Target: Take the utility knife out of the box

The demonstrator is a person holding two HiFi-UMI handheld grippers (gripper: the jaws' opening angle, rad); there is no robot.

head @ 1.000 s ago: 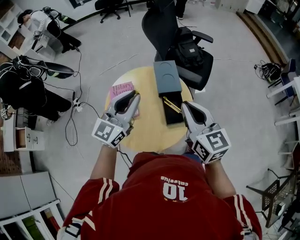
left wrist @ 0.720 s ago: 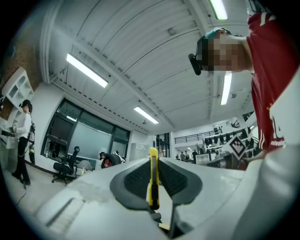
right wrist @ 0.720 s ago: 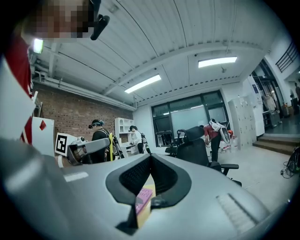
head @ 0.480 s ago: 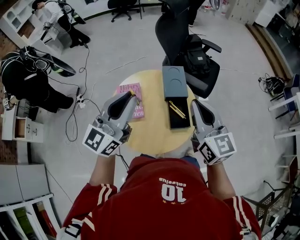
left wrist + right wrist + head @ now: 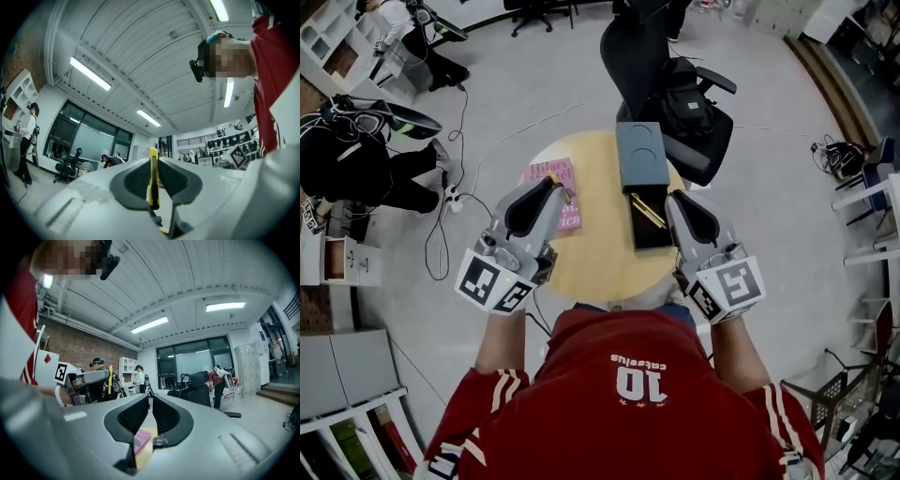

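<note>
A thin yellow utility knife point(image 5: 153, 178) stands upright between the pads of my left gripper point(image 5: 153, 183), which is shut on it. In the head view that left gripper point(image 5: 551, 187) hangs over the left side of the round yellow table point(image 5: 591, 267), by a pink book point(image 5: 555, 178). The right gripper view shows the knife point(image 5: 110, 379) sticking up from it. A black open box point(image 5: 650, 225) with a gold piece inside lies at the table's right, its grey lid point(image 5: 637, 155) behind it. My right gripper point(image 5: 677, 201) hovers beside the box; its jaws have just been opening, with nothing between them point(image 5: 150, 411).
A black office chair point(image 5: 642, 47) carrying a black backpack point(image 5: 684, 103) stands just behind the table. Cables and a power strip point(image 5: 450, 197) lie on the floor at the left. People stand by white shelves at the far left.
My left gripper has risen and drawn back toward me with the knife, away from the pink book. The right gripper has barely moved beside the box.
</note>
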